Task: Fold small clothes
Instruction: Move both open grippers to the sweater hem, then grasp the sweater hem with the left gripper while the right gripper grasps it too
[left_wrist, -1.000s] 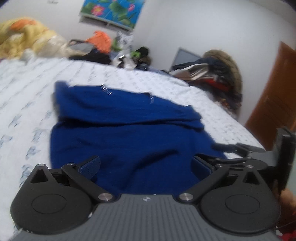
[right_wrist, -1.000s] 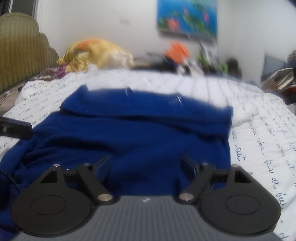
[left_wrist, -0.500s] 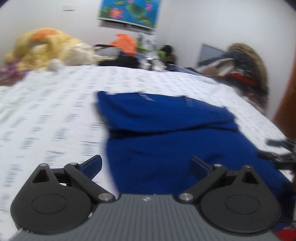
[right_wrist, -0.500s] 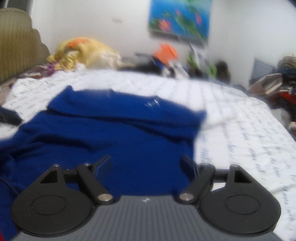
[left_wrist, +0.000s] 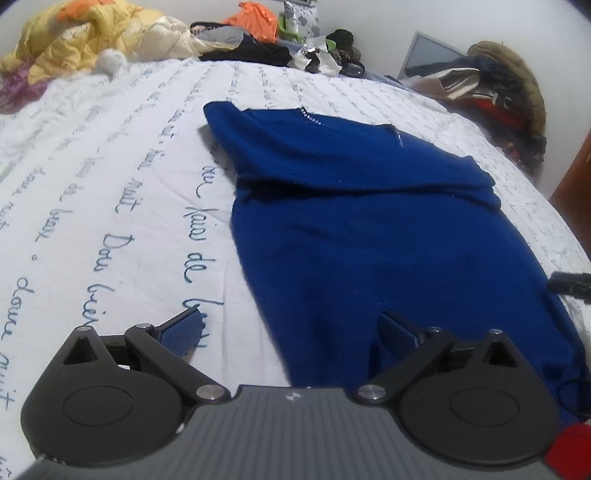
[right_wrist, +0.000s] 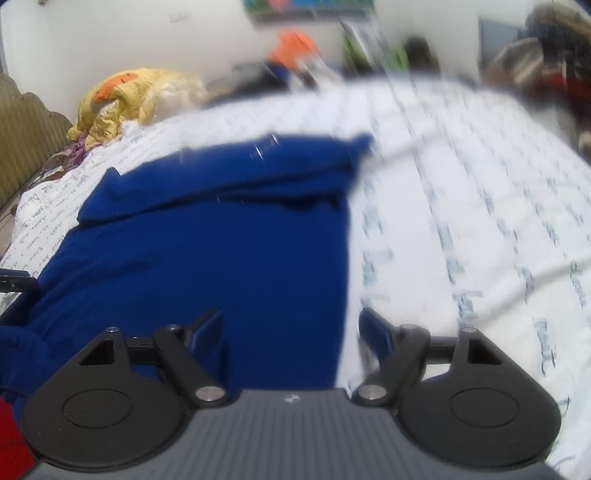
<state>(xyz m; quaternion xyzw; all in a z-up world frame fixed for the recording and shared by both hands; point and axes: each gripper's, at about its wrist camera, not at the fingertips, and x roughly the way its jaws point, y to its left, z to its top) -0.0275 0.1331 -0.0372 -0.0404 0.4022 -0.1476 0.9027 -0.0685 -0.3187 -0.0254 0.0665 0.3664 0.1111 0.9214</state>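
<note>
A dark blue garment (left_wrist: 369, 229) lies spread on the white bed sheet (left_wrist: 110, 177), its far part folded over as a band. My left gripper (left_wrist: 291, 328) is open and empty, straddling the garment's near left edge. In the right wrist view the garment (right_wrist: 207, 240) fills the left half. My right gripper (right_wrist: 291, 328) is open and empty, straddling its near right edge. The right gripper's tip (left_wrist: 569, 282) shows at the far right of the left wrist view.
A yellow quilt (left_wrist: 81, 40) is heaped at the bed's far left. Clutter with an orange item (left_wrist: 258, 18) lies along the far side. A pile of clothes and bags (left_wrist: 495, 92) stands at the right. The sheet (right_wrist: 480, 221) extends right of the garment.
Both grippers have moved outward: the left from over the garment's middle to its left edge, the right to its right edge. Both stay open. The garment has not moved.
</note>
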